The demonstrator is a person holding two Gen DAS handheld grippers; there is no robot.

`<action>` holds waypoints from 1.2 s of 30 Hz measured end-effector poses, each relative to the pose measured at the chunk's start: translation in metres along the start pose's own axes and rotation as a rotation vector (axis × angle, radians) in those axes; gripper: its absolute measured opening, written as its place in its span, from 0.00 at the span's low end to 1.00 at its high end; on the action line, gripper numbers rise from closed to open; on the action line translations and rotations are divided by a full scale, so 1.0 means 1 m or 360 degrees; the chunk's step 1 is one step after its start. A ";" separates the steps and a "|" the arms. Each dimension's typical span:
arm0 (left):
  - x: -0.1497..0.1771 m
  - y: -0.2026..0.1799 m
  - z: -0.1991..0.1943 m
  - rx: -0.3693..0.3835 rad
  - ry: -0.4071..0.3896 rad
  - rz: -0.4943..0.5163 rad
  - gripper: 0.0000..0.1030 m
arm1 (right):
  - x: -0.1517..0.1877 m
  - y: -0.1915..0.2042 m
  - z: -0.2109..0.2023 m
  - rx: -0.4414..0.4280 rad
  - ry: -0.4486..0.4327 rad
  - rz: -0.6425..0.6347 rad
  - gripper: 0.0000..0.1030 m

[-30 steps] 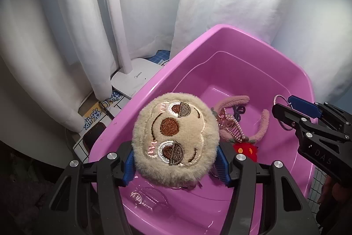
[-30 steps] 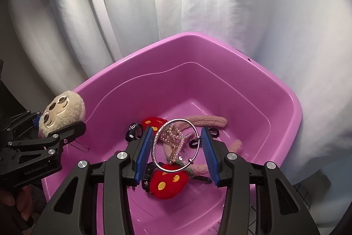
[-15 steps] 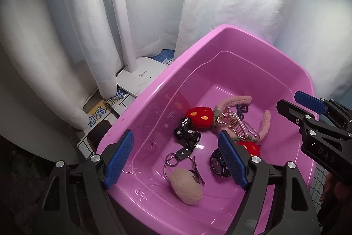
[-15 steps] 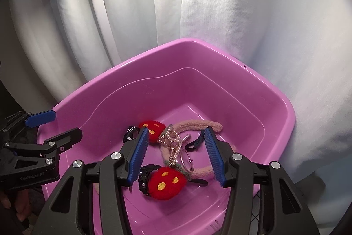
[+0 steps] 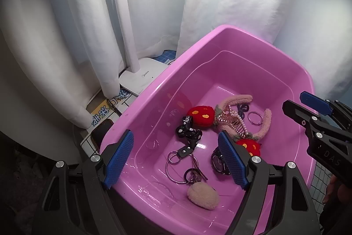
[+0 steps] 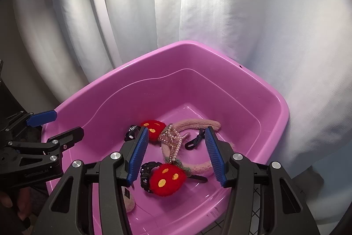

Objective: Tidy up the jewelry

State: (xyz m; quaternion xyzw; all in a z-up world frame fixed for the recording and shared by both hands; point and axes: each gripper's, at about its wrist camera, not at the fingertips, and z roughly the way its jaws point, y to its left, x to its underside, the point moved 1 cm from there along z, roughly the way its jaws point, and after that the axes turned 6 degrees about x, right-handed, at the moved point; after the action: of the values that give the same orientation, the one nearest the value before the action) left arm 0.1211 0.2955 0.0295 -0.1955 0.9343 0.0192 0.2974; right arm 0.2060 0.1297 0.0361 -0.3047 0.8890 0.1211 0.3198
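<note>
A pink plastic tub (image 5: 259, 36) (image 6: 220, 52) holds several pieces: a fuzzy pink headband with red mushroom ends (image 5: 201, 114) (image 6: 168, 175), a rhinestone hair clip (image 5: 233, 122) (image 6: 173, 140), a silver ring (image 5: 255, 117), a black watch (image 5: 217, 163), a black strap with key rings (image 5: 187, 136), and the beige plush keychain (image 5: 202, 193) lying face down. My left gripper (image 5: 176, 160) is open and empty above the tub's near left rim. My right gripper (image 6: 176, 153) is open and empty above the headband.
White curtains (image 5: 72, 14) hang behind the tub. A white lamp base (image 5: 143, 77) and pole stand to its left, beside a yellow printed box (image 5: 101, 112). A wire grid surface (image 5: 319, 180) shows at the tub's right.
My left gripper opened and dropped the plush keychain into the tub. My right gripper opened and released the silver ring into the tub. Both grippers rose slightly.
</note>
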 end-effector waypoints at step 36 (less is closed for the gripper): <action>-0.001 -0.002 -0.007 -0.0005 -0.0005 -0.0031 0.75 | 0.012 -0.001 -0.013 -0.0024 -0.0022 -0.0002 0.51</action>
State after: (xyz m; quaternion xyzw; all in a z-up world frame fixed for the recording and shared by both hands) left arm 0.1188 0.2926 0.0359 -0.2051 0.9319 0.0181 0.2987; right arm 0.1931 0.1181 0.0382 -0.3069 0.8856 0.1295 0.3237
